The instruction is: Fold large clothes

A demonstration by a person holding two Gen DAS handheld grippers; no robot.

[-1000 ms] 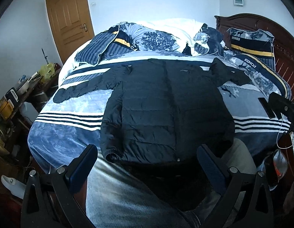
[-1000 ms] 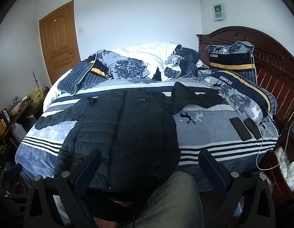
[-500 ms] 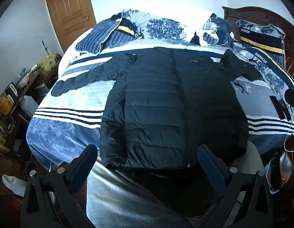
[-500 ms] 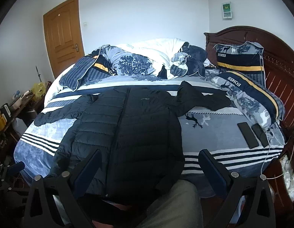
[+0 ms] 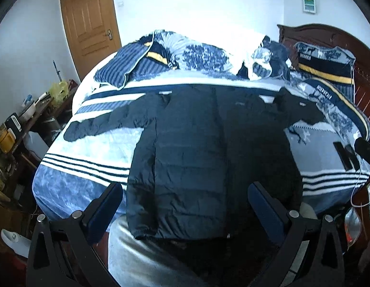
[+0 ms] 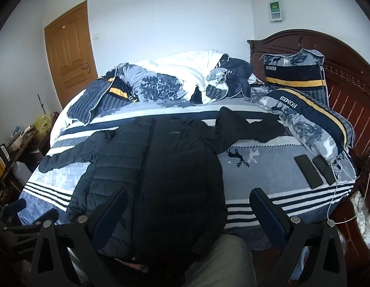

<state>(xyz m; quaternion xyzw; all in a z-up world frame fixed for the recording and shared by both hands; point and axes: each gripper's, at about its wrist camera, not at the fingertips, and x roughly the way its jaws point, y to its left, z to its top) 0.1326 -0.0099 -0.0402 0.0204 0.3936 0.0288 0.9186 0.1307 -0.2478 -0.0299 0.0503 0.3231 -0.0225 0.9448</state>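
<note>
A black quilted puffer jacket (image 5: 209,153) lies flat on the bed, zipped, hem toward me, collar at the far side. One sleeve (image 5: 106,124) stretches out left; the other sleeve (image 6: 244,129) bends right toward the pillows. My left gripper (image 5: 185,205) hovers open over the hem, nothing between its blue-padded fingers (image 5: 106,205). My right gripper (image 6: 188,211) is also open, above the jacket's (image 6: 161,167) lower right part, with its fingers (image 6: 268,212) wide apart.
The bed (image 5: 89,148) has a blue and white striped blanket. Rumpled bedding (image 6: 175,83) and pillows (image 6: 304,112) sit at the far and right sides. Two dark phones (image 6: 315,169) lie on the right. A cluttered side table (image 5: 20,124) stands left. The person's legs (image 5: 142,258) press the near edge.
Both grippers have shifted slightly forward and up over the bed, so the jacket appears larger. Both stay open and the jacket has not moved.
</note>
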